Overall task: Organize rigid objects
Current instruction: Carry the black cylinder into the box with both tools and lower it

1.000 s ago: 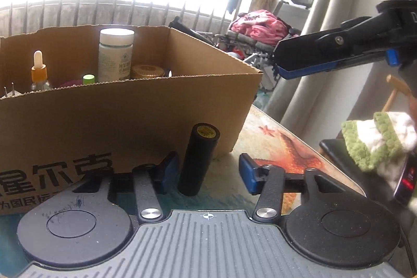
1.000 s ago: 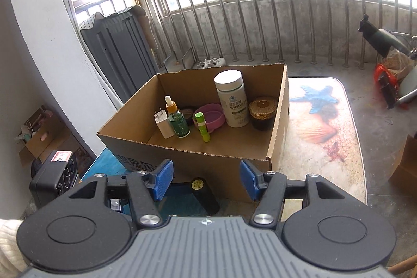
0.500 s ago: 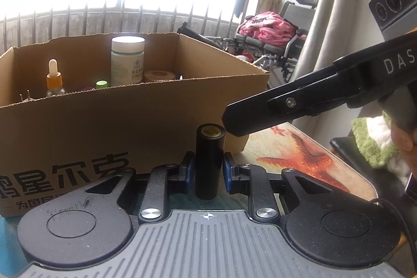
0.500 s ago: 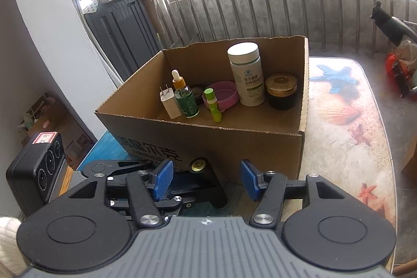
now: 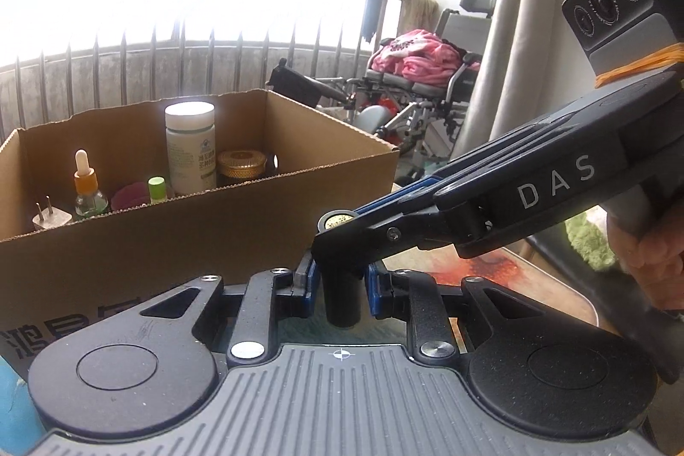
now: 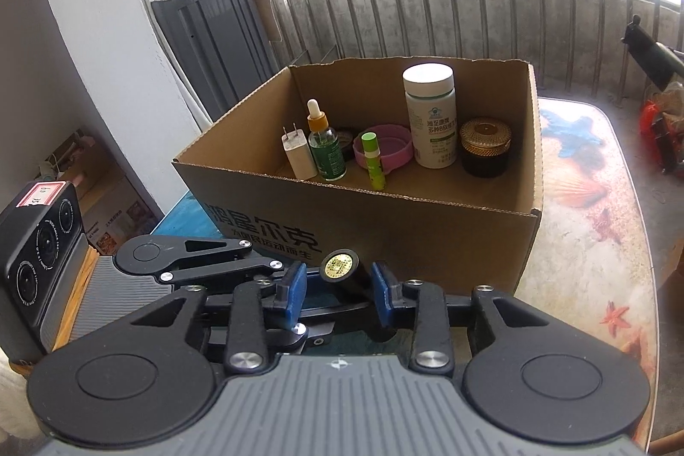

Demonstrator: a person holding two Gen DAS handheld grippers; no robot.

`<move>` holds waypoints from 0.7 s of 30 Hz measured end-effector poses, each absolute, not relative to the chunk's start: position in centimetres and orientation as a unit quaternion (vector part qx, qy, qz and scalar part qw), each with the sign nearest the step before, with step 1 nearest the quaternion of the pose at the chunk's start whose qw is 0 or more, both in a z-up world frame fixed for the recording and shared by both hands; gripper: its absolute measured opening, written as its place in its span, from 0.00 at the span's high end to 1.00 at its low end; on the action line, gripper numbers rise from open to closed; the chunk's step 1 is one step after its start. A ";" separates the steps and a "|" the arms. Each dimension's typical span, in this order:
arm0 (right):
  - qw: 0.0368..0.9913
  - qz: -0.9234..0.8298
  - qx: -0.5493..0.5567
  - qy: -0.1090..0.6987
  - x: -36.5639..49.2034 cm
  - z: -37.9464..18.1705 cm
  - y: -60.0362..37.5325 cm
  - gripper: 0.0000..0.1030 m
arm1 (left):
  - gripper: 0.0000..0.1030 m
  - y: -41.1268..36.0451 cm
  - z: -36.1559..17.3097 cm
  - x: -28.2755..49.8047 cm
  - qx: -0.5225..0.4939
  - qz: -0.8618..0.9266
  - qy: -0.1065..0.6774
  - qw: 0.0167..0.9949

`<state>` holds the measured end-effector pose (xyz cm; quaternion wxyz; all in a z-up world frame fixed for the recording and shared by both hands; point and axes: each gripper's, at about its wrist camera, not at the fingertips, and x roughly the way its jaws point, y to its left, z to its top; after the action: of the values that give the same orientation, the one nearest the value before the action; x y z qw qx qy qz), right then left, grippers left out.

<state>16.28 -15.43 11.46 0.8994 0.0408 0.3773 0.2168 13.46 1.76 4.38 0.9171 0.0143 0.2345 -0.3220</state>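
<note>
Black cylindrical tube with gold cap (image 5: 340, 298) upright on table, just near of open cardboard box (image 6: 384, 238). Left gripper (image 5: 340, 287) clamped on tube. Right gripper (image 6: 337, 287) jaws straddle cap, contact unclear.

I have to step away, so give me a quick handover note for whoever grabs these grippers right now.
Left gripper: shut on the black cylinder, upright on the table in front of the cardboard box.
Right gripper: open, fingers either side of the cylinder's top.
Done: plug adapter, dropper bottle, green tube, pink lid, white bottle and gold-lidded jar are boxed.
Left: cylinder into the box.
</note>
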 end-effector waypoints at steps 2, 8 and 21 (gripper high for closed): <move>0.901 0.218 0.044 0.372 15.9 12.2 -15.5 0.66 | 0.79 1.9 5.2 13.0 0.020 -0.325 0.224 0.919; 0.910 0.231 0.025 0.343 15.0 15.8 -14.9 0.67 | 0.79 2.7 9.4 13.5 0.023 -0.339 0.197 0.920; 0.914 0.214 0.068 0.337 26.6 19.2 -15.8 0.67 | 0.79 0.6 12.7 27.9 0.109 -0.327 0.291 0.892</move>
<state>26.55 -15.80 19.22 0.9142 0.0676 0.3373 0.2143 27.93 0.59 12.75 0.8924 0.1090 0.2909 -0.3273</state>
